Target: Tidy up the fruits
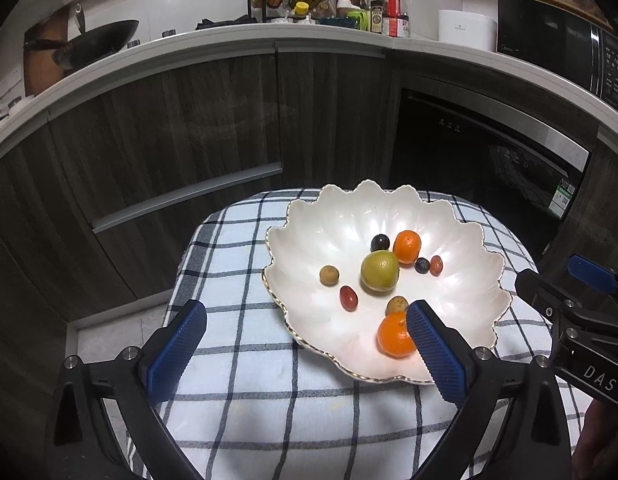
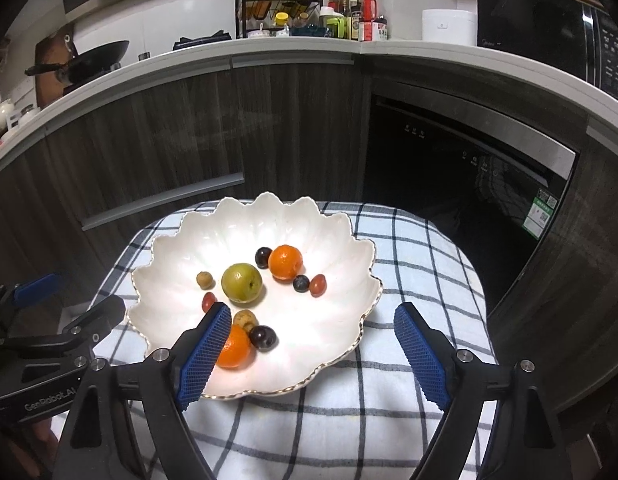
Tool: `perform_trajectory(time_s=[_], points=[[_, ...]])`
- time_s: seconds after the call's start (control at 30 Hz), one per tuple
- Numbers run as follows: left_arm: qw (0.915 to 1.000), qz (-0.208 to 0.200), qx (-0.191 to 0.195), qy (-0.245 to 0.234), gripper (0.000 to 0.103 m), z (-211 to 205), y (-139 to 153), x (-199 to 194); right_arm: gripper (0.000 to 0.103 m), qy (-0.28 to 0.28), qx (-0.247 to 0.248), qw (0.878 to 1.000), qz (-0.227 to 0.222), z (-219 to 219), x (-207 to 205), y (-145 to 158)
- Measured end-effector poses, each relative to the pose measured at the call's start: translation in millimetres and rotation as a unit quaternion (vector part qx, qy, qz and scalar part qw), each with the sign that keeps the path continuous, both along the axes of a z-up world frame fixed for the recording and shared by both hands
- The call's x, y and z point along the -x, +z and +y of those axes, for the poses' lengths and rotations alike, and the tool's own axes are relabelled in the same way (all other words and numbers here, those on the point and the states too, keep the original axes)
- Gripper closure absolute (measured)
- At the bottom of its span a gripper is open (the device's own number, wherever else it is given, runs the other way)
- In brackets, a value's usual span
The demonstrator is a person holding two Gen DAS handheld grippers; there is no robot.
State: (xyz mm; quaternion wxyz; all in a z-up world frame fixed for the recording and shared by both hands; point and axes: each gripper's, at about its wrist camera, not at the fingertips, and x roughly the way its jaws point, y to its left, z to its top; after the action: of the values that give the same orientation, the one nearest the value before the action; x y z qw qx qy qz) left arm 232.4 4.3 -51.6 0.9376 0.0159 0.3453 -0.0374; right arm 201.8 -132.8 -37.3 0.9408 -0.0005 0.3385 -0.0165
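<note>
Looking down both wrist views, we see the fruit all sitting in the white scalloped bowl (image 1: 461, 240) on the checked cloth (image 1: 269, 420): a green fruit (image 1: 379, 271) in the middle, one orange (image 1: 407, 246) behind it, a second orange (image 1: 393, 335) at the near rim, plus dark grapes, red ones and small brown fruit scattered around. Left gripper (image 1: 305, 350) has its jaws spread wide with nothing between the pads; its right pad sits in front of the near orange in that view, and we cannot tell if it touches. Right gripper (image 2: 315, 354) is also well open and empty, its left pad overlapping the same orange (image 2: 235, 348) in its view. Nothing lies outside the bowl that we can see, so we judge the sorting close to done or done. Risks from here: either pad nearest the near orange could nudge it on any sideways move, and round fruit on a glossy sloped dish would roll and knock the small brown fruit (image 2: 245, 317) or dark grape (image 2: 263, 337) beside it. Both grippers flank the bowl closely, so a careless swing could clip the rim and shift the bowl on the loose cloth, or bump the grippers together.
</note>
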Motion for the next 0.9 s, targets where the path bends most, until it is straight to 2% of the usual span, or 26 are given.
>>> perform_trajectory(time_s=[0.2,0.9], points=[[1.0000,-0.006,0.000,0.003,0.000,2,8,13,0.013,-0.010,0.000,1.000,-0.011,-1,12,8],[0.9999,-0.014,0.002,-0.005,0.000,2,18,71,0.013,-0.031,0.001,0.999,-0.025,-7,67,20]])
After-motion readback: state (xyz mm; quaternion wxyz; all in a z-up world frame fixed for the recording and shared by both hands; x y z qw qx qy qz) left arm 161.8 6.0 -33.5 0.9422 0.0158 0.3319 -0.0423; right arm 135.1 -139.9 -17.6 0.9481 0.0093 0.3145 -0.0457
